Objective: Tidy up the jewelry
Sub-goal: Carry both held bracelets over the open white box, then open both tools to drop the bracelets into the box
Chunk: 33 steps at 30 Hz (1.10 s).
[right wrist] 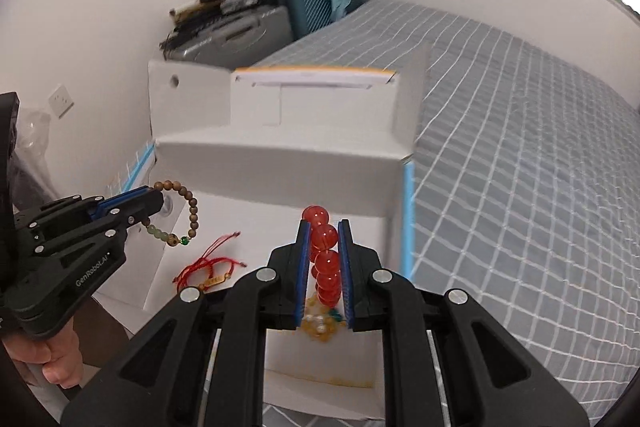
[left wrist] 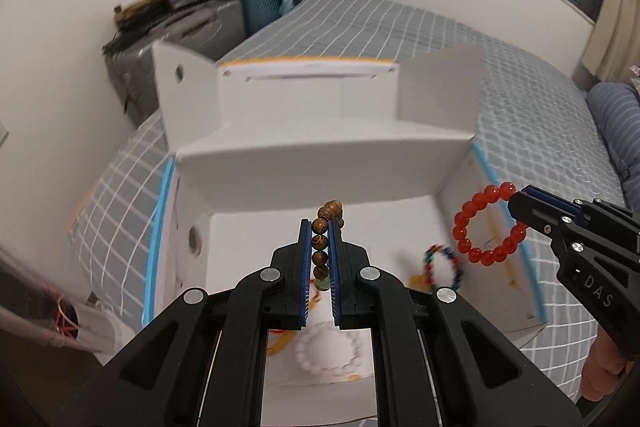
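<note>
A wooden bead bracelet (left wrist: 325, 239) was clamped between the narrowed blue-padded fingers of the left gripper (left wrist: 320, 227), held over the open white cardboard box (left wrist: 304, 163). From the right wrist view the same bracelet (right wrist: 182, 213) was seen hanging from that gripper (right wrist: 154, 199), with pale green beads and one bright green bead at its lower end; the words "GenRobot.AI" were read on the gripper's black body. A red bead bracelet (right wrist: 325, 259) was pinched in the narrowed tongs of the right gripper (right wrist: 324, 227), also above the box (right wrist: 280, 163). In the left wrist view this red bracelet (left wrist: 486, 225) was seen as a full ring hanging from the right gripper (left wrist: 518, 197), whose side bore the letters "DAS".

On the box floor a multicoloured bead bracelet (left wrist: 442, 267) lay near the right wall, and a white bead bracelet (left wrist: 328, 347) lay nearer the camera, partly hidden by the left gripper's fingers. A red cord bracelet with a gold tag (right wrist: 210, 267) lay towards the left side of the floor; any writing on the tag was too small to be read. The box rested on a grey checked bedspread (right wrist: 520, 187). Suitcases (right wrist: 248, 27) were stacked against the wall beyond.
</note>
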Available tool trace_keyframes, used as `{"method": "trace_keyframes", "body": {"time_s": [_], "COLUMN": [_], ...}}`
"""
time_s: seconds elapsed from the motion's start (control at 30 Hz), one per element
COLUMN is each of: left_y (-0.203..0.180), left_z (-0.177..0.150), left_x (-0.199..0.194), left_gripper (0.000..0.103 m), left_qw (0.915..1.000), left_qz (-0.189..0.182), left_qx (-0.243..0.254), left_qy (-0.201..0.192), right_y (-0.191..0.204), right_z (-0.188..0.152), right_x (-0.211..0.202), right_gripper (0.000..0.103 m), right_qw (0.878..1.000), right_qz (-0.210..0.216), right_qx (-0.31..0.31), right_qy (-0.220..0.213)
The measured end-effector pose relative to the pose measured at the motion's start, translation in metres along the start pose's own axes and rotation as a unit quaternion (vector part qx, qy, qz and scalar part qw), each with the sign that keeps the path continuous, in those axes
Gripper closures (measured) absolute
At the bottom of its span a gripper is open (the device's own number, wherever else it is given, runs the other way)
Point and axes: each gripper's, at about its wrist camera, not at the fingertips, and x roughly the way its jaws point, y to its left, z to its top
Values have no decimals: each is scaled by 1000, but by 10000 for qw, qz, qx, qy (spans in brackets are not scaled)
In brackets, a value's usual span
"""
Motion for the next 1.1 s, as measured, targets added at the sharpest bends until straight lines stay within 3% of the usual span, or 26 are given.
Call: {"method": "trace_keyframes", "body": {"time_s": [0.23,0.43,0.7,0.83,0.9,1.03,1.1], "left_y": [20,30,35,33,32,28,27], "left_z": [-25,-37,-38,-40,-42,-47,-52], "left_x": [38,64,70,57,46,6,-13], "left_gripper": [96,96,94,93,87,48,38], "left_qw": [9989,9970,9965,9974,9980,9992,9989], "left_qz": [140,220,225,289,308,372,387], "left_qx": [-87,-138,-115,-122,-109,-132,-174], "left_qy": [432,725,800,656,535,32,-208], "right_y": [9,12,13,15,16,22,23], "right_z": [-28,-37,-38,-36,-35,-40,-47], "right_x": [53,71,78,64,51,13,-4], "right_gripper": [90,90,88,87,69,39,22], "right_qw": [9984,9967,9955,9974,9982,9998,9995], "right_qz": [30,-81,-196,-207,-147,-168,-150], "right_qx": [66,140,157,152,173,115,168], "right_qy": [567,800,909,680,546,6,-216]}}
